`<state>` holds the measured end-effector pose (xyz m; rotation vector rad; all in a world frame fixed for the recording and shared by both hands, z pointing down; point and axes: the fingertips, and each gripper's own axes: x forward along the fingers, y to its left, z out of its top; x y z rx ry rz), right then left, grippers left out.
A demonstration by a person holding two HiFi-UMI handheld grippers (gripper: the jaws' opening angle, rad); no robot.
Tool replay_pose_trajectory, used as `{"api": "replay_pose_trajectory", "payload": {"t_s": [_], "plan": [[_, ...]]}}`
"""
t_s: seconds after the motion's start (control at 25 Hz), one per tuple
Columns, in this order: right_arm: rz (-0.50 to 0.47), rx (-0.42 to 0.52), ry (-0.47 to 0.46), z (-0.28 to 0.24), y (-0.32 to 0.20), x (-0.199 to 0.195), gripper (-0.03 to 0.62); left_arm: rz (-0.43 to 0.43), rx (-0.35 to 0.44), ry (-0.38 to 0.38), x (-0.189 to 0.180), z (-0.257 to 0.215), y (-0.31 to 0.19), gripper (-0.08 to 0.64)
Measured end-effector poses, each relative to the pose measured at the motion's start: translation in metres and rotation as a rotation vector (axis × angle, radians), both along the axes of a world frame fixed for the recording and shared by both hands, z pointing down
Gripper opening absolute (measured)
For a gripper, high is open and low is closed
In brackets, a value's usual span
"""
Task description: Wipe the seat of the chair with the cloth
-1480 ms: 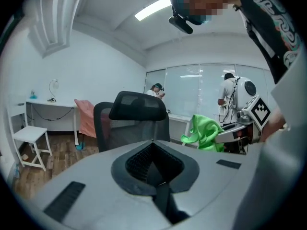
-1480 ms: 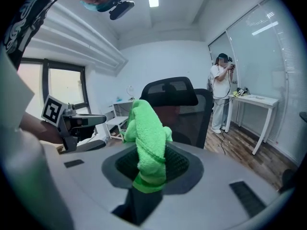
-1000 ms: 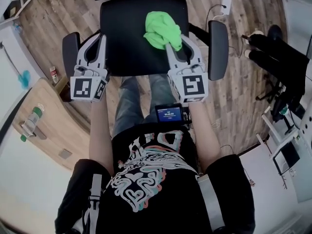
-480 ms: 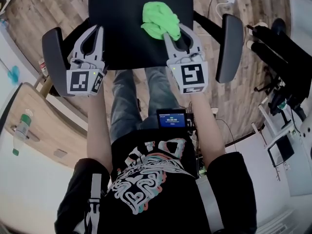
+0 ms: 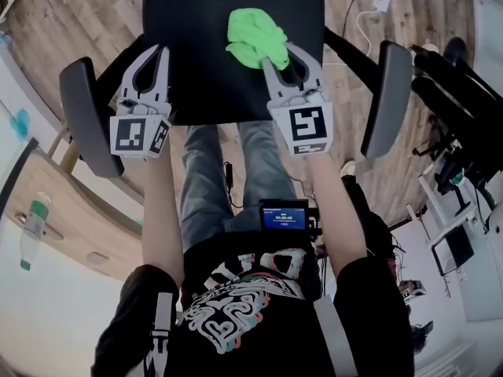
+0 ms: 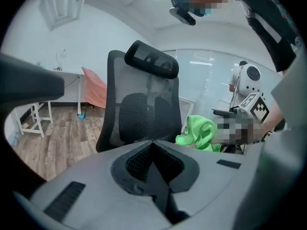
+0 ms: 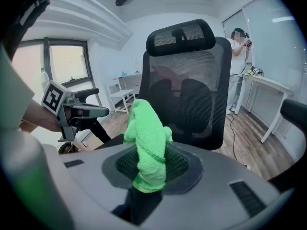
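Note:
The black chair seat [image 5: 196, 45] fills the top of the head view. A bright green cloth [image 5: 253, 36] is bunched over its middle right, and my right gripper [image 5: 277, 57] is shut on it. In the right gripper view the cloth [image 7: 146, 143] stands up out of the closed jaws in front of the mesh backrest [image 7: 192, 95]. I cannot tell whether the cloth touches the seat. My left gripper [image 5: 156, 51] is shut on nothing over the seat's left front part. From the left gripper view the cloth [image 6: 199, 133] shows to the right.
Two black armrests flank the seat, the left armrest [image 5: 88, 112] and the right armrest [image 5: 387, 96]. A wooden desk [image 5: 55, 187] with a bottle [image 5: 31, 218] is at the left. Black equipment [image 5: 464, 108] stands at the right. A person [image 7: 238, 66] stands by a far table.
Both grippers have shifted a little further over the seat's front edge, the cloth moving along in the right one. Neither grip has changed.

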<state>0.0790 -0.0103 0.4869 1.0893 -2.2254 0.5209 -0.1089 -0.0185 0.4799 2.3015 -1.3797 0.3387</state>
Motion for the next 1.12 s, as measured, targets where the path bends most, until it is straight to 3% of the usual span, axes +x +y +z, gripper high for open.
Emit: {"api": "replay_pose_trajectory", "payload": {"t_s": [0.32,0.56,0.88,1.0,1.12], "plan": [[-0.009,-0.035,0.048,0.043,0.007,0.004,0.098,-0.064,-0.042,0.016,-0.011,0.045,0.009,-0.002],[-0.018,0.004,0.06,0.073,0.006,0.006,0.098,-0.076,-0.053,0.008,-0.013,0.069,0.015,-0.002],[-0.016,-0.065,0.135,0.105,0.016,0.008,0.098,-0.03,-0.095,-0.036,-0.012,0.093,0.021,-0.002],[-0.056,-0.085,0.176,0.123,0.02,0.002,0.098,0.018,-0.097,-0.063,-0.006,0.096,0.023,-0.002],[-0.086,-0.113,0.206,0.138,0.026,-0.006,0.098,0.01,-0.101,-0.061,-0.009,0.099,0.023,-0.002]]}}
